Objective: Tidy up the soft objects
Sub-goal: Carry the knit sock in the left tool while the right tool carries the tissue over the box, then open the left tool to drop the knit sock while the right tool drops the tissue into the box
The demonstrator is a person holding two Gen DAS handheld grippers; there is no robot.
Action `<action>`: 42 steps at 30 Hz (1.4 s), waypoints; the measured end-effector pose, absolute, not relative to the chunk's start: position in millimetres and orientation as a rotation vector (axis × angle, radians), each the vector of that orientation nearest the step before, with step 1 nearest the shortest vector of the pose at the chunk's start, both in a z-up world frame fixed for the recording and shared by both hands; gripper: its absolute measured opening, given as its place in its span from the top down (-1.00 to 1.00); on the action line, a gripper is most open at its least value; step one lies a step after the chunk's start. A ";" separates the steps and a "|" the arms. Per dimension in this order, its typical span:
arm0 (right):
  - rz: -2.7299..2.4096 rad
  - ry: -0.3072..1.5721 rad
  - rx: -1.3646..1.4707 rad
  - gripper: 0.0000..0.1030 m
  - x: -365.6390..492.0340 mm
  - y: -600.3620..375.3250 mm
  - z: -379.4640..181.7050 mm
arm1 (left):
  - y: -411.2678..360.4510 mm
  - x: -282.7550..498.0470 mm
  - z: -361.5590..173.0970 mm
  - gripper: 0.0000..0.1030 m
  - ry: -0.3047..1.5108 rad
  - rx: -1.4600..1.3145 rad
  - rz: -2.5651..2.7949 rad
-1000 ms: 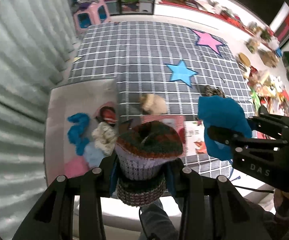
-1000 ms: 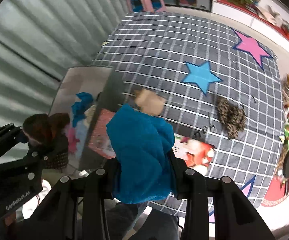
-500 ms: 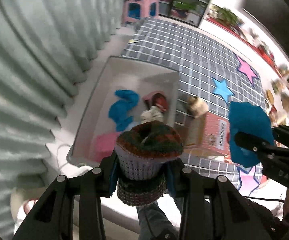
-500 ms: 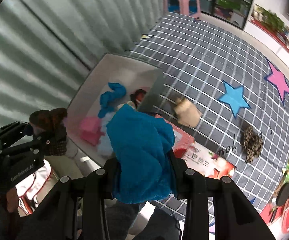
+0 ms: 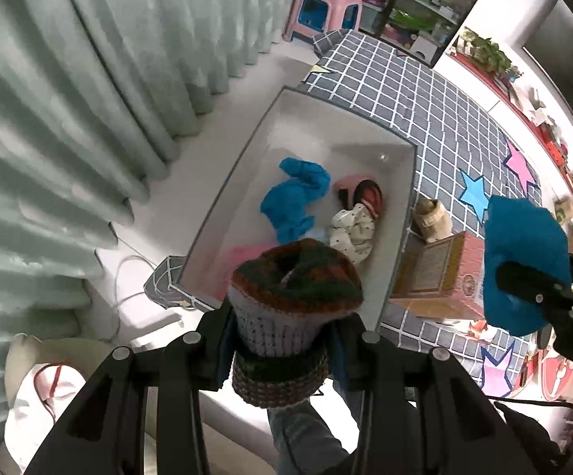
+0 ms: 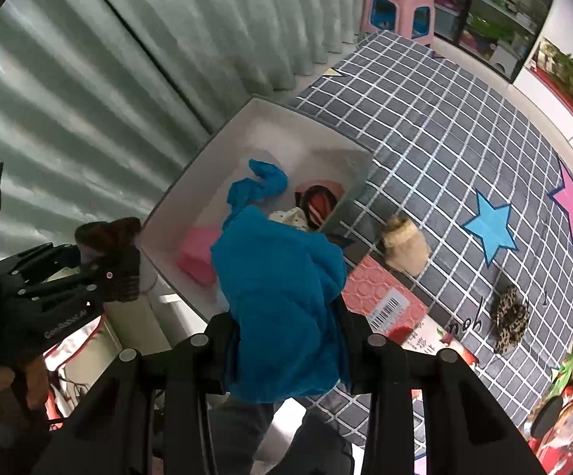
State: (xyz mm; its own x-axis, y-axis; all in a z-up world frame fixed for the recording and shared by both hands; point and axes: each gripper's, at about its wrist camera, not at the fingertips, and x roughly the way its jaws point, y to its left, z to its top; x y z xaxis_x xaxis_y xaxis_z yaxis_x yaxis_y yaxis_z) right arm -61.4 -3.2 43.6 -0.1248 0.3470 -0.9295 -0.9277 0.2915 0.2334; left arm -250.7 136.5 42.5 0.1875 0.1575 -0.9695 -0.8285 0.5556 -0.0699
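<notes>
My left gripper (image 5: 282,352) is shut on a knitted hat (image 5: 290,297) with red-green and grey bands, held above the near end of a white storage box (image 5: 242,158). My right gripper (image 6: 286,344) is shut on a blue fleece cloth (image 6: 282,297), held over the box's near right corner. Inside the box (image 6: 203,162) lie a blue cloth (image 5: 294,198), a pink item (image 6: 197,255), a spotted white garment (image 5: 353,229) and a red-dark hat (image 5: 363,194). On the checked mat (image 6: 425,126) lie a beige pouch (image 6: 405,245) and a leopard-print piece (image 6: 510,316).
A red carton (image 6: 385,301) lies on the mat beside the box. Pale curtains (image 5: 68,99) hang along the left. A pink stool (image 5: 322,12) and shelves stand at the far end. Clutter lines the mat's right edge. A white bag (image 5: 44,396) lies at lower left.
Both grippers have swung left with their loads, from over the mat to over the box, and rolled. The box now shows whole below them.
</notes>
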 end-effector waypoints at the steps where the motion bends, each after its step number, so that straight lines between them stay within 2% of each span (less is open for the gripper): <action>1: 1.231 1.230 -0.638 0.24 -63.9 -0.5 43.6 | 137.5 -252.7 41.3 0.18 1.185 -0.706 0.782; 16: 1.316 1.220 -0.734 0.24 -96.4 35.7 39.8 | 150.9 -262.8 28.6 0.18 1.201 -0.747 0.799; 42: 1.308 1.279 -0.753 0.24 -99.0 61.3 19.8 | 159.2 -253.2 4.0 0.18 1.279 -0.728 0.773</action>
State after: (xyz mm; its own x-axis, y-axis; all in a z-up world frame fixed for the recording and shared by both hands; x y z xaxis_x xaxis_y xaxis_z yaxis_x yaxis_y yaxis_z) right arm -99.0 61.3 19.8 -0.1941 0.2630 -0.9451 -0.9507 0.1870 0.2474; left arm -253.2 159.2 4.0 0.1177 0.0951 -0.9885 -0.8307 0.5549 -0.0455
